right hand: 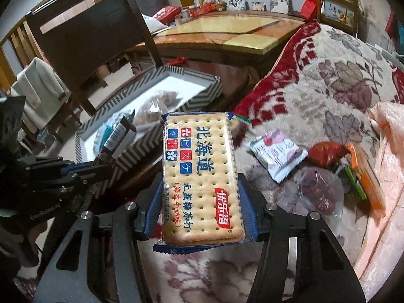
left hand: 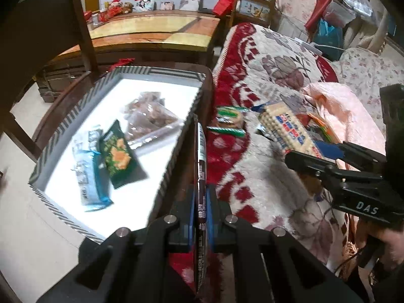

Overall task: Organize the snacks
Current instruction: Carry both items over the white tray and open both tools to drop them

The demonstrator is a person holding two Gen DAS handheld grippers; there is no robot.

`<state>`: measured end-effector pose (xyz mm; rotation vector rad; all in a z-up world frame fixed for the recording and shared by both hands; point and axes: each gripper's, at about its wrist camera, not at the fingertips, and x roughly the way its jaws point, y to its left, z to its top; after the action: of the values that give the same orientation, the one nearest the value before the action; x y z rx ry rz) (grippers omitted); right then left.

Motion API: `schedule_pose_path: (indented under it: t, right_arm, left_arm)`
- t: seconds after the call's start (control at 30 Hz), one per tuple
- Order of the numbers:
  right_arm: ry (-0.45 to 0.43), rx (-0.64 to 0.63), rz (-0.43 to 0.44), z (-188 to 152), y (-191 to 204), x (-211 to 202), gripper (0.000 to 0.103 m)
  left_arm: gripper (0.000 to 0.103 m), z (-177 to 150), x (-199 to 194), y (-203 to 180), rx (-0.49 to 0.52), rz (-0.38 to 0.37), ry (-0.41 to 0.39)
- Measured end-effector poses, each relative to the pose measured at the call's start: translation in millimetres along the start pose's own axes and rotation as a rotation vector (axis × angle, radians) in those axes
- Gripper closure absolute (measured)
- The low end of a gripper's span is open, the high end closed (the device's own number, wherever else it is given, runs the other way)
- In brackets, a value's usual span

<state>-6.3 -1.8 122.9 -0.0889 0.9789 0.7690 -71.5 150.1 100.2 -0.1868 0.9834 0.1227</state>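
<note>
Cracker packet (right hand: 200, 179) clamped flat between pads of right gripper (right hand: 200, 217), lifted above floral blanket (right hand: 341, 80). Dark thin snack packet (left hand: 201, 176) pinched edge-on in fully closed left gripper (left hand: 201, 217), beside striped box (left hand: 176, 136) holding green packet (left hand: 120, 154), blue packet (left hand: 88, 171), clear bag (left hand: 149, 118).
</note>
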Motion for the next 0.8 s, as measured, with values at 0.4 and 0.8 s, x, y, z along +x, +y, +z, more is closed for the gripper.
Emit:
schedule_pose_path:
  t: [0.4,0.8]
  right_arm:
    - [0.003,-0.059,0.042,29.8,30.7,10.4,0.049]
    - [0.045,-0.133,0.093,59.5,70.6,45.1,0.049]
  left_arm:
    - [0.093,12.3,-0.8,42.7,-0.068,0.066,-0.033]
    - [0.093,21.3,-1.0,98.4,-0.162,0.126,-0.059]
